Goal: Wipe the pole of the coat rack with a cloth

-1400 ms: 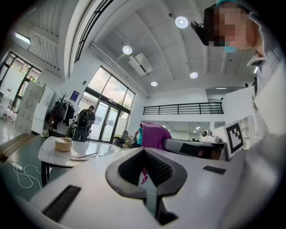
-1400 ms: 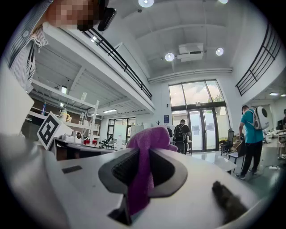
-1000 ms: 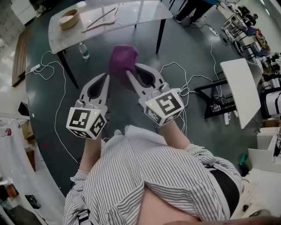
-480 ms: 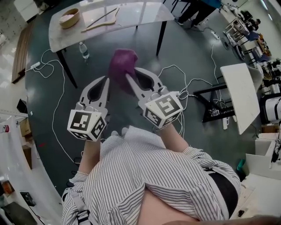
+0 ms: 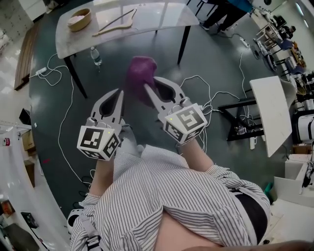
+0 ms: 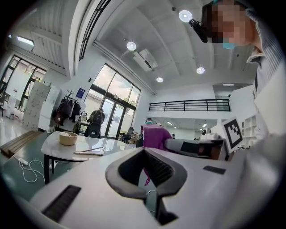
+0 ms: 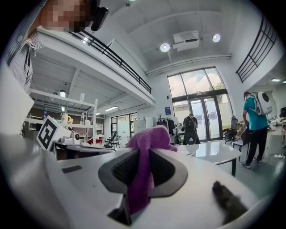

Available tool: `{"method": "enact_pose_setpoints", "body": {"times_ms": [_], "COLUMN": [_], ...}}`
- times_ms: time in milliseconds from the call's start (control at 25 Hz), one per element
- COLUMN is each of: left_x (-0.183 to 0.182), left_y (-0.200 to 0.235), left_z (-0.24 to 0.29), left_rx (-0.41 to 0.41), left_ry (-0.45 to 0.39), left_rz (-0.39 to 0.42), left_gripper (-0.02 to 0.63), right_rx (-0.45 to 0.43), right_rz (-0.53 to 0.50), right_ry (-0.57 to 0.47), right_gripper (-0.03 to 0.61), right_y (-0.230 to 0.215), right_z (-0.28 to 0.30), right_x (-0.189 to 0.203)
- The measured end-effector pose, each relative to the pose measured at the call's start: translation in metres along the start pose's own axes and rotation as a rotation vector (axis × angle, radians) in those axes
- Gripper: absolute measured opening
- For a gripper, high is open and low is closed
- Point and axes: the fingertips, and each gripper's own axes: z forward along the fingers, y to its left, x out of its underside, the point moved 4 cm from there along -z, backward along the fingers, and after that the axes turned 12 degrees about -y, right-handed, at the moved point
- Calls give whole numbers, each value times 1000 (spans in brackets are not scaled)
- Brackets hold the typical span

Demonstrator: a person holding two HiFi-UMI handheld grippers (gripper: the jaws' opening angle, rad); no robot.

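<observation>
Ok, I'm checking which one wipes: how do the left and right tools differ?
Grip: the right tool is shut on the cloth; the left tool is shut on nothing. Place: the right tool sits slightly farther forward than the left tool. Both point towards the table.

light: bright, ceiling lamps, windows; glare: tabletop; edges: fisheye-warped, dark vignette

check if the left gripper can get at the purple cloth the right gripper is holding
Probably yes. The purple cloth sticks out beyond the right gripper, and the left gripper is alongside with nothing between them, but its jaws are shut and must open first.
</observation>
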Motion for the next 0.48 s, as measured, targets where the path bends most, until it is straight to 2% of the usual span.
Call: {"method": "enact_pose_setpoints", "body": {"times_ms": [240,480], "left_x": [2,-15], "left_y": [42,104], "left_z": [34,80], "left_rx": [0,25], "left_ry": [8,27], "left_rz": [-12,-11], "left_gripper": [8,8], "right_rx": [2,-11], "right_rz": [11,0], "right_ry": [12,-18], "right_gripper": [67,68], "right_y": [-20,-44], "right_z": [45,122], "right_x": [14,11]}}
